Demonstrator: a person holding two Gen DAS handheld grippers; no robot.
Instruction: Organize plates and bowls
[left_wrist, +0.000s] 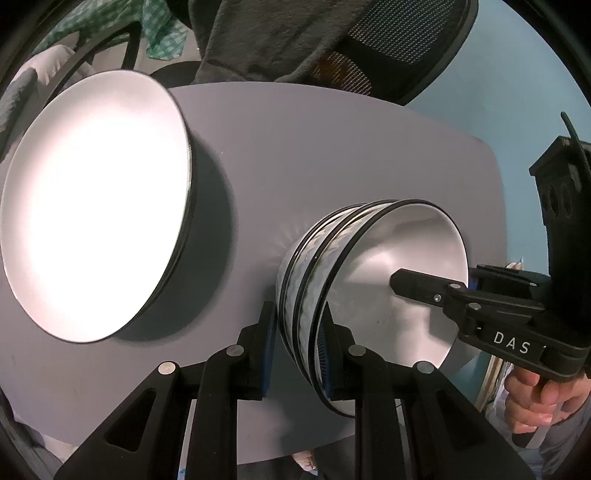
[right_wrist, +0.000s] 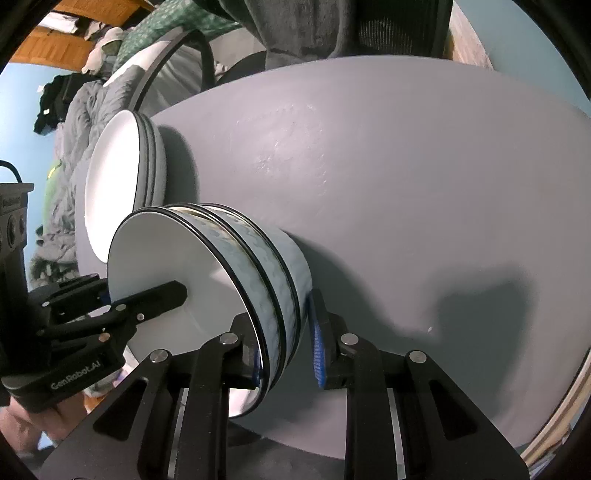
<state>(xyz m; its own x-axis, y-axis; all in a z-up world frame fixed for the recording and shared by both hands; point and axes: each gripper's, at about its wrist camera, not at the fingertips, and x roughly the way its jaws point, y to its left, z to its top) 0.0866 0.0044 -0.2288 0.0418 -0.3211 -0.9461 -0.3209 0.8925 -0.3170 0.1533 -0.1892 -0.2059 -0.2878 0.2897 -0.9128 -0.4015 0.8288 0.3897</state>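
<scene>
Together, left tool (left_wrist: 299, 347) and right tool (right_wrist: 286, 354) clamp three nested bowls (right_wrist: 266, 266) beside stacked plates (right_wrist: 110, 177).

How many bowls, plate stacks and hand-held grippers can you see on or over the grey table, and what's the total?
bowls: 3, nested
plate stack: 1
hand-held grippers: 2, the left hand-held gripper and the right hand-held gripper
total: 6
</scene>
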